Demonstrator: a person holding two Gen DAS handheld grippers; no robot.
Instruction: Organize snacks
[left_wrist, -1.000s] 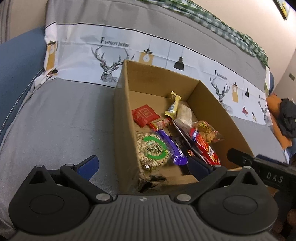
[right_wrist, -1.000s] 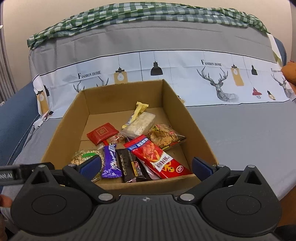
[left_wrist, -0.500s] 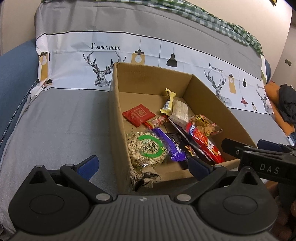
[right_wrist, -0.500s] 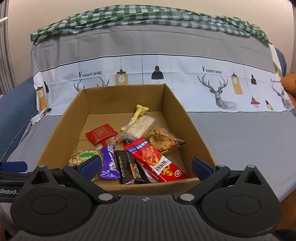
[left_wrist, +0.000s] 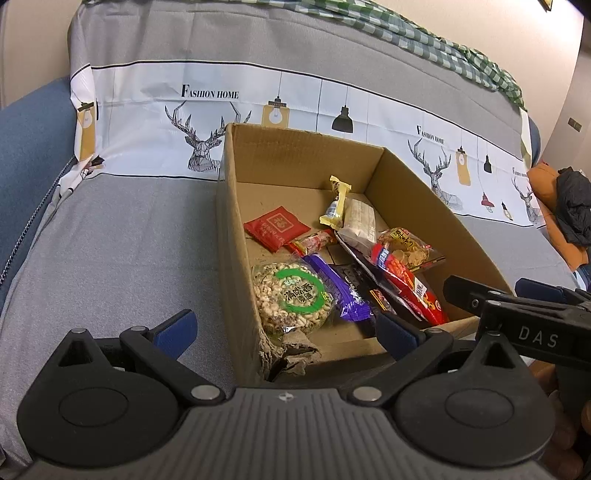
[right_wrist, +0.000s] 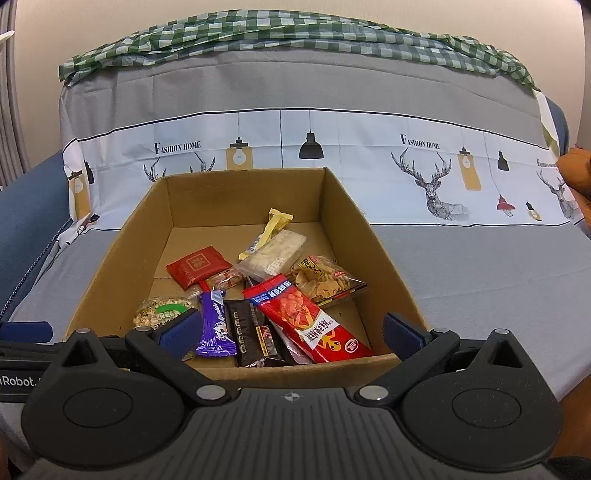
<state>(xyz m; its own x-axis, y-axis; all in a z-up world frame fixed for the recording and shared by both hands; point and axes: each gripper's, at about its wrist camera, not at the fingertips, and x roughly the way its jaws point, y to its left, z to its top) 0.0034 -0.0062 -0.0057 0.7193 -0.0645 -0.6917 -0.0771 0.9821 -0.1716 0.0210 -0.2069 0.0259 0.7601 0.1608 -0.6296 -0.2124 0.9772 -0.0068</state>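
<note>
Both the left gripper (left_wrist: 284, 330) and right gripper (right_wrist: 291, 330) are hovering with jaws spread, grasping nothing. Snack packets (right_wrist: 273, 295) are lying loose inside the cardboard box (right_wrist: 380, 254), which is sitting on the covered sofa (right_wrist: 480, 273); the box's near corner (left_wrist: 288, 356) appears torn, though distortion is limiting certainty.

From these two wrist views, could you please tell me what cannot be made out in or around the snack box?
- Left wrist view: the cardboard box's near right corner is hidden behind the right gripper.
- Right wrist view: the round nut pack is partly covered by this gripper's finger.
- Both views: the black snack bar lies partly under the long red packet; its label is unreadable.
</note>
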